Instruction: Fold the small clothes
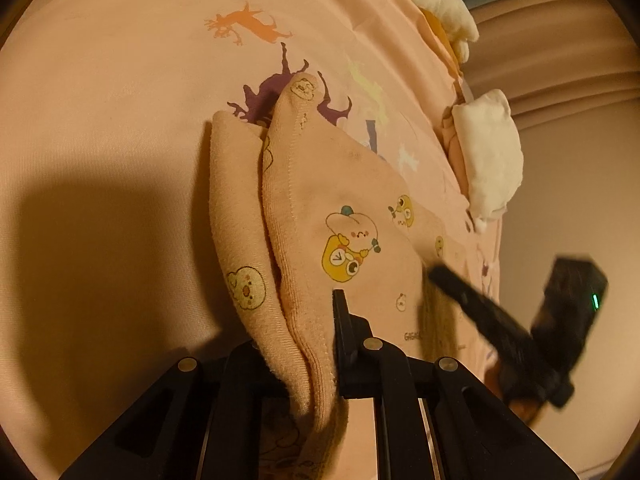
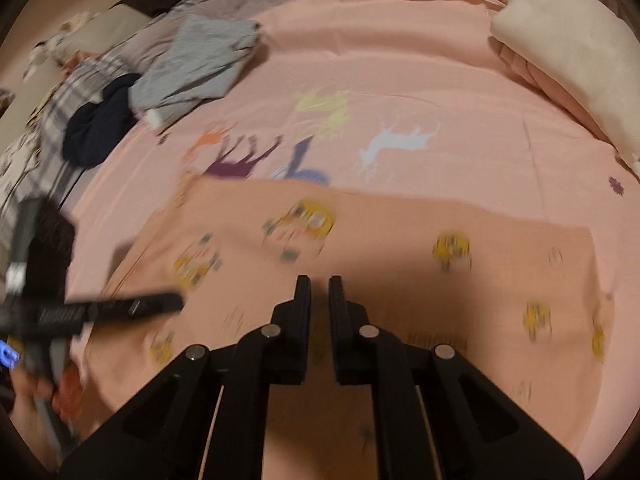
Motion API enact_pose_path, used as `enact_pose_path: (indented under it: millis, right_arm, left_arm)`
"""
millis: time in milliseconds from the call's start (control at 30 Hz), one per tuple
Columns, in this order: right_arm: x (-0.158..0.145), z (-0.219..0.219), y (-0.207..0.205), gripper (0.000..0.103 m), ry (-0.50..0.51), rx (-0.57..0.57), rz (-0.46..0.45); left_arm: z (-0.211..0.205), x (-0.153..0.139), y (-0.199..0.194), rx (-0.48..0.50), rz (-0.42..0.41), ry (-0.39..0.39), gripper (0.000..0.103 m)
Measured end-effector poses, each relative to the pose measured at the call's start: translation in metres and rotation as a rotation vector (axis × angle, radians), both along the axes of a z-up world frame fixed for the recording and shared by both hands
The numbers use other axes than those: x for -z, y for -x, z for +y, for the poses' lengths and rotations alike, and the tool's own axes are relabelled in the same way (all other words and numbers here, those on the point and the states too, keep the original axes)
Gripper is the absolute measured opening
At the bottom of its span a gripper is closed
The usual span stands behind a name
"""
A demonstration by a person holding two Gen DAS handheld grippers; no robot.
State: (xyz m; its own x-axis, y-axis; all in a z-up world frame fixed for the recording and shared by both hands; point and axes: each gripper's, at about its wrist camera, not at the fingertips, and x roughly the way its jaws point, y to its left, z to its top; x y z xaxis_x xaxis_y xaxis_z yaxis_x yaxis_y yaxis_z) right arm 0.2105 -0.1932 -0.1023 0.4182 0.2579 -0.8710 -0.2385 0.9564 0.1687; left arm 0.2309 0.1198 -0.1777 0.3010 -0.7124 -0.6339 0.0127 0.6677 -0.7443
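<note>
A small peach garment printed with yellow cartoon figures lies on the pink bedsheet. My left gripper is shut on a bunched fold of it and lifts that edge. In the right wrist view the same garment spreads flat across the sheet. My right gripper hovers just above it, jaws a narrow gap apart, holding nothing. The right gripper also shows blurred in the left wrist view; the left gripper shows blurred at the left of the right wrist view.
The sheet carries coloured deer prints. A pile of grey and dark clothes lies at the far left of the bed. A cream pillow lies at the right edge, and also shows in the left wrist view.
</note>
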Motion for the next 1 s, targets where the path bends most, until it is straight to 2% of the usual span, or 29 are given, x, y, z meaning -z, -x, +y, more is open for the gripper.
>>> enact_pose_path:
  millis: [133,200,300,400,533,600,700,767,900,1000]
  right_arm:
    - [0.017,0.006,0.025,0.009,0.053,-0.061,0.057]
    - [0.017,0.006,0.036,0.009,0.073,-0.069,0.048]
    - [0.003,0.003,0.058,0.011,0.012,-0.072,0.048]
    - [0.0,0.007,0.082,0.011,-0.007,-0.1,0.041]
    - [0.027,0.009,0.099,0.011,0.002,-0.097,0.098]
    - [0.025,0.01,0.103,0.011,0.004,-0.103,0.073]
    - [0.015,0.0,0.102,0.012,-0.094,-0.086,0.083]
    - [0.006,-0.014,0.1,0.012,-0.172,-0.044,0.058]
    - [-0.003,-0.05,0.088,0.019,-0.295,0.083,0.039]
    - [-0.002,-0.073,0.083,0.02,-0.35,0.165,0.023]
  left_arm:
    - [-0.002,-0.001,0.001,-0.001,0.002,-0.021,0.011]
    - [-0.003,-0.001,0.002,-0.005,0.006,-0.029,0.011]
    - [-0.005,-0.003,0.003,-0.005,0.003,-0.051,0.011]
    - [-0.006,-0.004,0.002,-0.007,0.005,-0.063,0.011]
    - [-0.008,-0.007,0.002,-0.017,0.013,-0.087,0.011]
    - [-0.01,-0.014,0.004,-0.026,0.01,-0.115,0.011]
    - [-0.016,-0.032,0.007,-0.024,-0.024,-0.147,0.009]
    - [-0.022,-0.049,0.009,-0.014,-0.058,-0.163,0.009]
    - [-0.046,-0.082,0.014,0.024,-0.12,-0.234,0.009]
    - [-0.075,-0.104,0.018,0.064,-0.162,-0.303,0.009]
